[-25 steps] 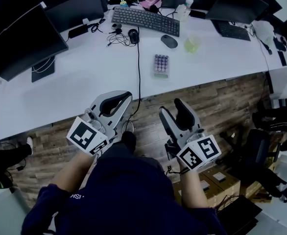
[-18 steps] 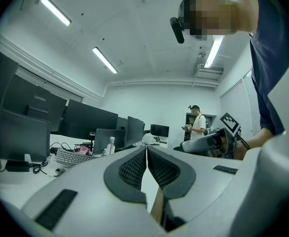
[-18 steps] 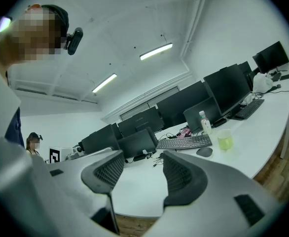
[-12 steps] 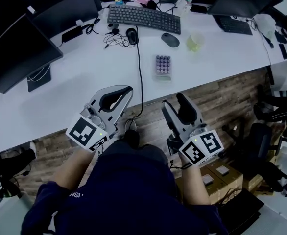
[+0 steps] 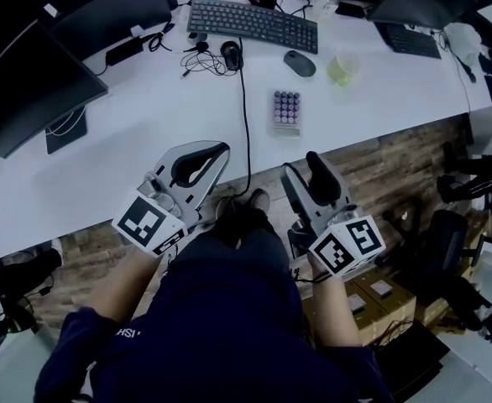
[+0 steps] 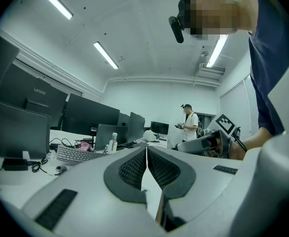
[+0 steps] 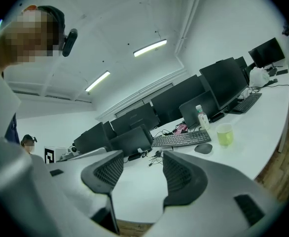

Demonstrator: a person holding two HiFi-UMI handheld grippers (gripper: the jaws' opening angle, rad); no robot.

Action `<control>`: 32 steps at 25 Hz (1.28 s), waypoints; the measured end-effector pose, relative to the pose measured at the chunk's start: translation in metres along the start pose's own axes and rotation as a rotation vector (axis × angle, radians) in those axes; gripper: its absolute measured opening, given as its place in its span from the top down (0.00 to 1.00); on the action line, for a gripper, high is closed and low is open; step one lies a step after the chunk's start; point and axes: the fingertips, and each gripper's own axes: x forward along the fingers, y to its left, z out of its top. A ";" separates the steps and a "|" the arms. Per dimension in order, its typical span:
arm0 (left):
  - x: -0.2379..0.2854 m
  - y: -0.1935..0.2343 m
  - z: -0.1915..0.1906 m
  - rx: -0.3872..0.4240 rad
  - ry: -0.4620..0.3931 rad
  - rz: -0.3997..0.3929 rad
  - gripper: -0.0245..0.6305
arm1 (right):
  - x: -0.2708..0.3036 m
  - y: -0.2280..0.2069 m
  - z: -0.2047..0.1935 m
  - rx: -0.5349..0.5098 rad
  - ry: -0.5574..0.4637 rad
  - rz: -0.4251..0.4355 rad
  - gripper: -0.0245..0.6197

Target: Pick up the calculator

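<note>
Nearest, the left gripper [image 5: 197, 164] has its jaws pressed together on nothing, while the right gripper [image 5: 315, 183], at its 3 o'clock, holds its jaws apart and empty. Beyond, at the right gripper's 11 o'clock, the calculator [image 5: 286, 112] lies untouched near the front edge of the white desk [image 5: 145, 116], its keys seemingly purple. Farther still, at the calculator's 11 o'clock, sits the keyboard [image 5: 253, 25].

**Readable text here: pretty much 1 logo**

Only clean read is "Lenovo", on the back of the monitor [image 6: 36, 97] at 9 o'clock in the left gripper view. In the head view, white letters on the sleeve [image 5: 103, 342] at 7 o'clock look like "HSI", can't be sure. The cubes on the left gripper [image 5: 218, 150] (8 o'clock) and right gripper [image 5: 299, 164] (4 o'clock) carry black-and-white square markers, no letters. Calculator [image 5: 285, 110] keys at 12 o'clock: too small to read.
</note>
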 end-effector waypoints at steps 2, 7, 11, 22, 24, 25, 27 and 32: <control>0.002 0.002 -0.004 -0.004 0.008 0.000 0.91 | 0.003 -0.005 -0.003 0.007 0.004 -0.006 0.57; 0.009 0.002 -0.013 -0.014 0.030 0.003 0.91 | 0.008 -0.018 -0.013 0.034 0.020 -0.016 0.58; 0.017 0.005 -0.022 -0.024 0.045 0.006 0.91 | 0.013 -0.030 -0.022 0.049 0.037 -0.019 0.58; 0.047 0.009 -0.042 -0.039 0.098 0.029 0.91 | 0.023 -0.077 -0.048 0.143 0.081 -0.033 0.59; 0.051 0.011 -0.045 -0.041 0.109 0.036 0.91 | 0.026 -0.084 -0.055 0.172 0.091 -0.031 0.60; 0.053 0.012 -0.047 -0.042 0.115 0.039 0.91 | 0.028 -0.088 -0.059 0.188 0.097 -0.032 0.60; 0.058 0.014 -0.051 -0.047 0.130 0.046 0.91 | 0.031 -0.096 -0.067 0.220 0.111 -0.032 0.60; 0.069 0.017 -0.064 -0.063 0.164 0.059 0.91 | 0.041 -0.115 -0.086 0.282 0.147 -0.032 0.60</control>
